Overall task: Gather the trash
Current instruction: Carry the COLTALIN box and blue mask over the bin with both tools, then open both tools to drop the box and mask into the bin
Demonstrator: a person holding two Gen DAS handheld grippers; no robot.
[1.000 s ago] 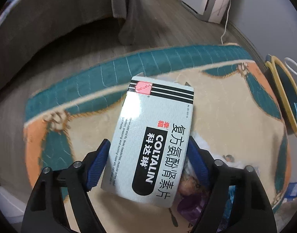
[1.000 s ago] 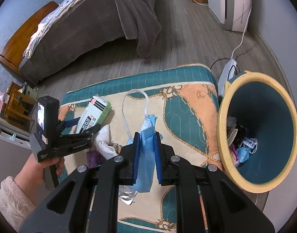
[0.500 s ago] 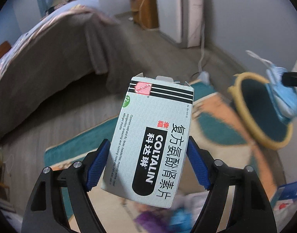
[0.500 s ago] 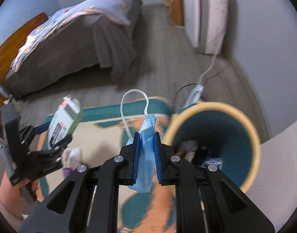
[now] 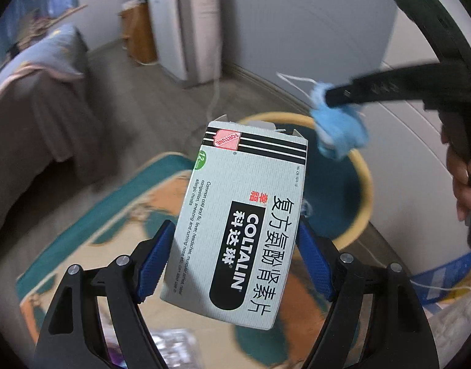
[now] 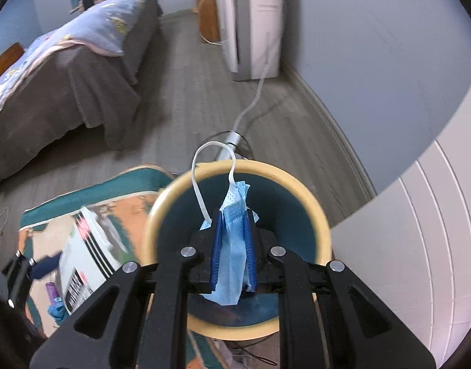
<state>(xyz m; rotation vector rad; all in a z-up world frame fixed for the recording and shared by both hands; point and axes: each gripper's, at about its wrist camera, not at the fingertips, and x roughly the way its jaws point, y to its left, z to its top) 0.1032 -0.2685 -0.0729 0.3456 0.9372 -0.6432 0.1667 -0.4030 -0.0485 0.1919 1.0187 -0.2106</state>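
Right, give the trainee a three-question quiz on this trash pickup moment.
1. True or false: the left gripper holds the medicine box.
2. What is pinched in the right gripper?
A. face mask
B. bottle
C. spoon
3. Fill in: the mask hangs above the open ____.

Key: 1 true; 2 A; 3 trash bin.

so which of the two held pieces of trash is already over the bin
The blue face mask in the right gripper, over the yellow-rimmed bin. The Coltalin box sits short of it.
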